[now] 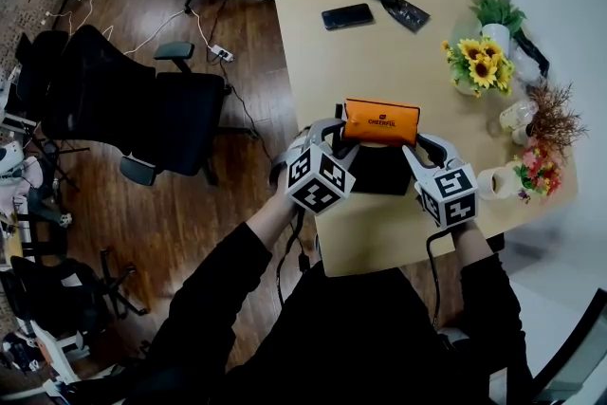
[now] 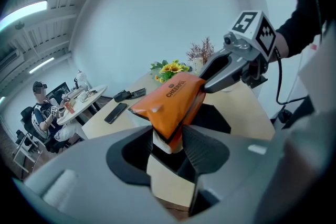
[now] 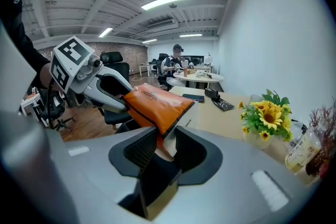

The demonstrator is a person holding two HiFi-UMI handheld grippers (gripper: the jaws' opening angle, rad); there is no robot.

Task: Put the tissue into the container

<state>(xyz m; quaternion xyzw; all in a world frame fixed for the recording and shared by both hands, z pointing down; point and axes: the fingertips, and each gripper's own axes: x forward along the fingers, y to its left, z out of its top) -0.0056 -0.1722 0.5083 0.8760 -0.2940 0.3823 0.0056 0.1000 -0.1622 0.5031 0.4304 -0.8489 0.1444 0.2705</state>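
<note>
An orange tissue pack [image 1: 380,121] hangs level between both grippers, just over a black container [image 1: 378,172] on the wooden table [image 1: 417,62]. My left gripper [image 1: 334,145] is shut on the pack's left end, seen close up in the left gripper view with the pack [image 2: 173,102] pinched between the pads of that gripper [image 2: 173,140]. My right gripper [image 1: 413,150] is shut on the other end; in its own view the pack [image 3: 157,105] sits clamped in the right gripper [image 3: 166,140]. The container's dark opening [image 2: 216,118] lies right under the pack.
On the table's far part lie a phone [image 1: 346,16] and a black pouch [image 1: 395,4]. Sunflowers [image 1: 482,62], dried flowers [image 1: 553,117], a bottle [image 1: 516,117] and a cup [image 1: 494,182] line the right edge. Black office chairs [image 1: 142,109] stand left of the table.
</note>
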